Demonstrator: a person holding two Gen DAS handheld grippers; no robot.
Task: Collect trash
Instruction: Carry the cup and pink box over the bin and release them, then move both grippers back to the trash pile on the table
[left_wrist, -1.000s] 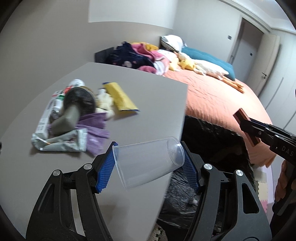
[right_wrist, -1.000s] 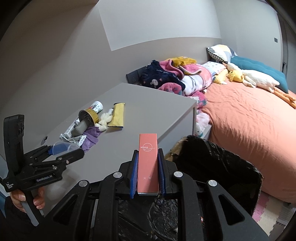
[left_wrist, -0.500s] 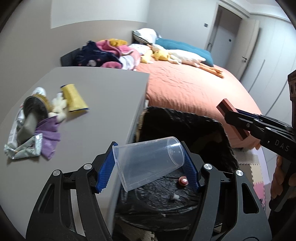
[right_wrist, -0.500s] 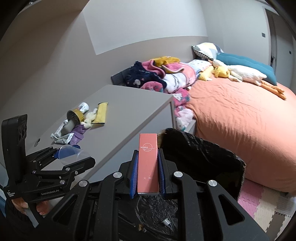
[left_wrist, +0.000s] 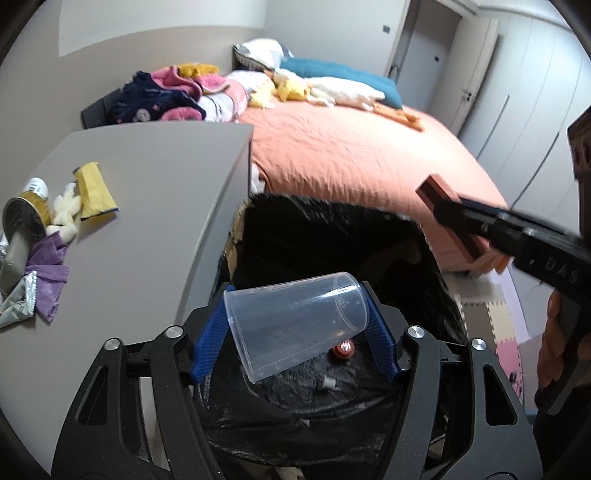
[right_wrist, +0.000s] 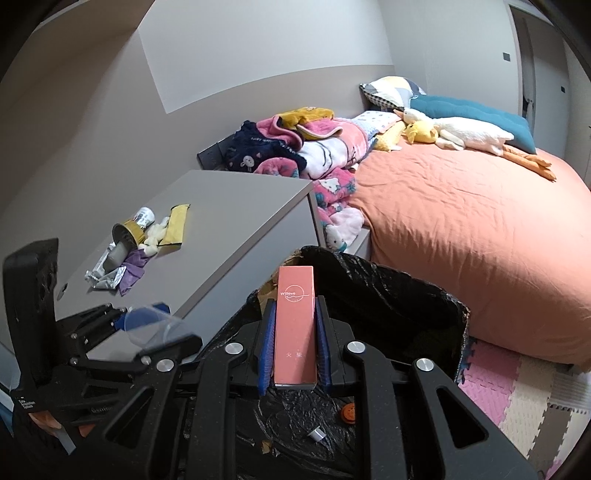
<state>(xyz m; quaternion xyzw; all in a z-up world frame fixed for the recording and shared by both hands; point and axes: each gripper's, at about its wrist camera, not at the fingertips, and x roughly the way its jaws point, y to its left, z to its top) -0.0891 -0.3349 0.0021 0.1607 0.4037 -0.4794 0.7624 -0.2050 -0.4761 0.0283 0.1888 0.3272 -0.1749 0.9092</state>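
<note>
My left gripper (left_wrist: 295, 325) is shut on a clear plastic cup (left_wrist: 295, 325) lying sideways between its blue pads, held over the open black-lined trash bin (left_wrist: 332, 236). My right gripper (right_wrist: 294, 334) is shut on a slim salmon-pink box (right_wrist: 295, 321) and holds it upright over the same bin (right_wrist: 406, 295). The box and right gripper also show at the right of the left wrist view (left_wrist: 448, 218). The cup shows in the right wrist view (right_wrist: 151, 325). More trash lies on the grey table (left_wrist: 155, 192): a yellow wrapper (left_wrist: 92, 192), a tin (left_wrist: 26, 218), purple paper (left_wrist: 48, 273).
Inside the bin lie a red cap (left_wrist: 343, 349) and small bits. An orange-covered bed (left_wrist: 351, 155) with pillows, plush toys and a heap of clothes (left_wrist: 173, 92) stands behind the bin. Foam floor mats (right_wrist: 517, 398) lie to the right.
Both grippers have swung right, away from the table, and now hang over the bin, closer to it. Each keeps its hold on its object.
</note>
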